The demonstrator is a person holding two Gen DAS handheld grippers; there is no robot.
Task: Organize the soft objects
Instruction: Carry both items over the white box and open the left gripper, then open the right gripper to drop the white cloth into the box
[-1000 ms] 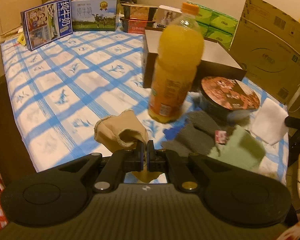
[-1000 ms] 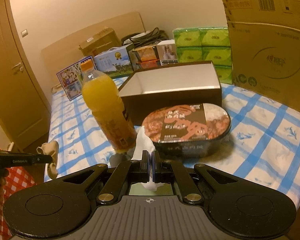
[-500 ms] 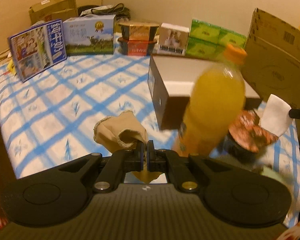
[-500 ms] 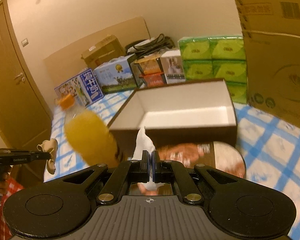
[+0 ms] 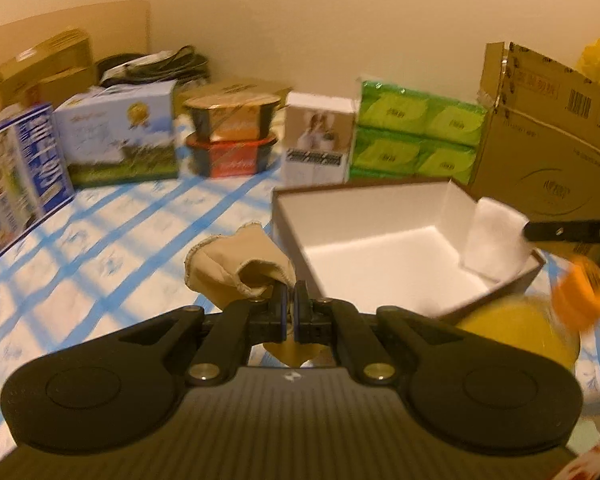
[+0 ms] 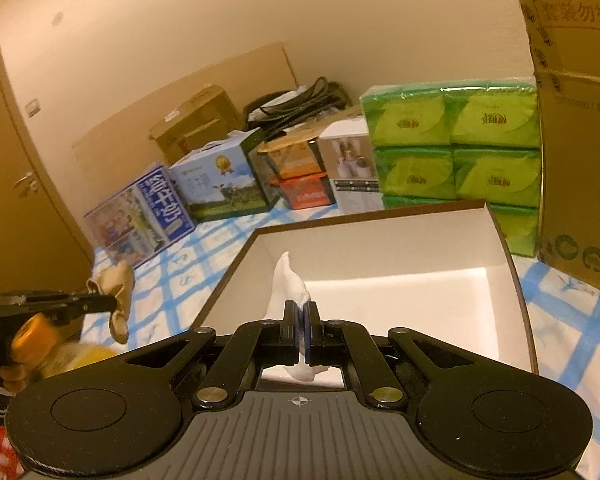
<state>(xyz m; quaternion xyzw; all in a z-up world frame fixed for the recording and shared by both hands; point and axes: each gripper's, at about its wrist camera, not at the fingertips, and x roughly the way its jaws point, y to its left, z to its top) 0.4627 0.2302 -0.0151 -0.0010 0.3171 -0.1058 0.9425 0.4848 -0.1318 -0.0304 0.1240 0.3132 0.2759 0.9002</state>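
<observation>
**Two soft pieces hanging at the open box, both grippers loaded**

Room: a cream wall is backing the scene, with a brown door [image 6: 8, 184] standing at the far left of the right wrist view. Large cardboard carton [image 5: 548, 136] is leaning at the right; green tissue packs [image 6: 452, 152], milk cartons [image 5: 116, 136] and stacked noodle bowls [image 5: 232, 136] are lining the far edge.

Surface: a blue-and-white checked cloth [image 5: 100, 248] is covering it, looking soft underneath, so things set down may be sitting unevenly.

Open box [image 5: 380, 256], brown outside and white inside, is sitting in the middle, appearing to hold nothing so far. An orange drink bottle [image 5: 540, 320] is standing just beside its near corner, blurred.

Left gripper [image 5: 290, 312]: jaws pressed together, pinching the beige cloth [image 5: 236, 268], which is hanging just outside the box's left wall.

Right gripper [image 6: 301, 330]: jaws pressed together on the white cloth [image 6: 288, 284], over the box's near side.

Handling, judged: both pieces are looking light, limp and non-fragile, drooping from the pinch; an edge or fold is offering the surest hold, and they are likely dropping free once released
</observation>
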